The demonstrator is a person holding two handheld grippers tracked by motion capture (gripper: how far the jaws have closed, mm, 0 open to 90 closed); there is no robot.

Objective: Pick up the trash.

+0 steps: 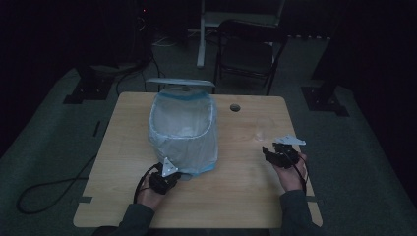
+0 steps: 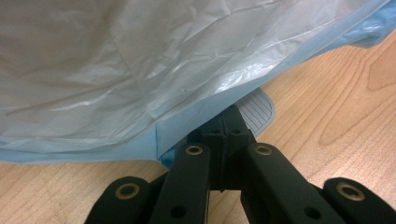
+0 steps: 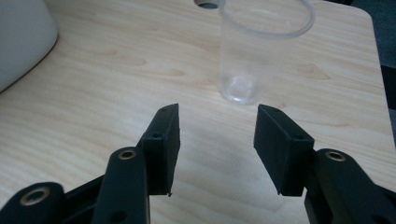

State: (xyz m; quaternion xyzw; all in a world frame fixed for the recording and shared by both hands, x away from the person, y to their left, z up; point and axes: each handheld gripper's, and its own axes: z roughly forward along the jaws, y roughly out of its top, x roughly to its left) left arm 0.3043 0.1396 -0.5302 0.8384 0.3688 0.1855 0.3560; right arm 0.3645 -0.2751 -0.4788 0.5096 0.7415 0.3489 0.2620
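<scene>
Bin (image 1: 184, 132) lined with a pale blue bag (image 2: 140, 70) stands on the wooden table (image 1: 246, 182), its lid tipped up at the far side. The left gripper (image 1: 169, 176) sits at the bin's near foot, just under the overhanging edge of the bag. In the left gripper view its jaws are pressed tight together, and their tips rest on a ribbed grey pedal (image 2: 257, 108) that pokes out from under the bag; whether anything is pinched between them cannot be told. A clear plastic cup (image 3: 259, 51) stands upright on the table just ahead of the right gripper (image 3: 217, 135), close to the round hole (image 1: 235, 107) in the tabletop. That gripper's jaws stand apart with nothing between them, the cup lying beyond their tips and untouched, well to the right of the bin.
</scene>
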